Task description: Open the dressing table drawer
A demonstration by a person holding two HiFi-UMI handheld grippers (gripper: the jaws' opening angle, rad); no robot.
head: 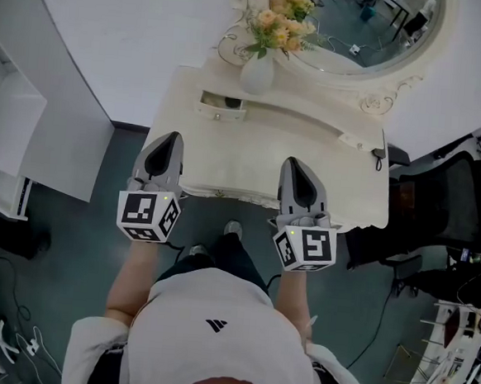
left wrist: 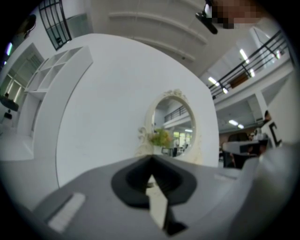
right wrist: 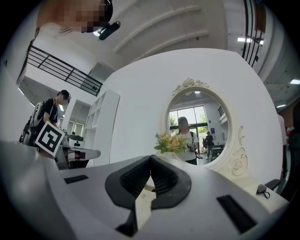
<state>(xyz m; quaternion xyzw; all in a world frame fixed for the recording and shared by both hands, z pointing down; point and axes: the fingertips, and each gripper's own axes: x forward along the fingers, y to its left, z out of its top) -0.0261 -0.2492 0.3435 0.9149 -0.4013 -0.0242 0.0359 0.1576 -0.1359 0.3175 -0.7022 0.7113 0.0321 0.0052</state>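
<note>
Nearest, both grippers are held level above the near edge of the bench (head: 251, 159), pointing toward the far side. The left gripper (head: 172, 138) is seen with its jaws brought fully together, tips meeting, and nothing is caught between them. The right gripper (head: 292, 162) is likewise closed tip to tip and holds nothing. Neither is touching the bench or anything on it.

Farther off, the small drawer (head: 222, 105) is set at the left end of the raised ledge along the back of the bench. It lies straight beyond the left gripper and a little to its right, and well to the left of the right gripper, so the left gripper is judged the nearer one. The drawer front runs left to right, so any pull on it would come toward the near side. It seems to stand slightly proud of the ledge, with a dark patch on top. Whether that patch is an open interior or a handle cannot be told, so the scene fits either a shut drawer being approached or a partly drawn one being left.

Just beyond the drawer stands a white vase of flowers (head: 256, 72), and behind it the oval mirror (head: 377, 32).
</note>
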